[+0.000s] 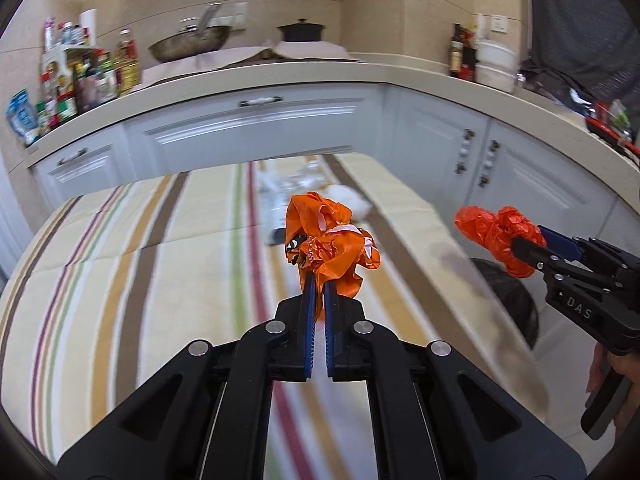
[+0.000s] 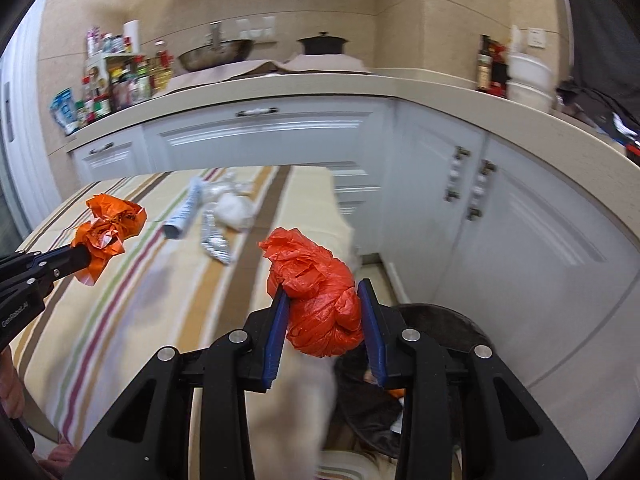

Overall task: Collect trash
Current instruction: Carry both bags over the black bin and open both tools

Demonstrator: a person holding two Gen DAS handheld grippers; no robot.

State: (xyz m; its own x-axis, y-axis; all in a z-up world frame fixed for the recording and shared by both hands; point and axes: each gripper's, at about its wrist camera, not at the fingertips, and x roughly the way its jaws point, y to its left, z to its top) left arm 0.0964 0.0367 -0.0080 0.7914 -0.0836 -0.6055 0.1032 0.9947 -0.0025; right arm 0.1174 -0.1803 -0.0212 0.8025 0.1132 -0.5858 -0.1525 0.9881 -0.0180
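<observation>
Orange wrapper (image 1: pixel 330 246) pinched in near-closed left tool (image 1: pixel 319 280); red bag (image 2: pixel 320 300) clamped in part-open right tool (image 2: pixel 325 300).

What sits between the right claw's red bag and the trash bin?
Nothing: in the right wrist view the red bag, clamped by the right claw, hangs over bare air above the bin.
</observation>
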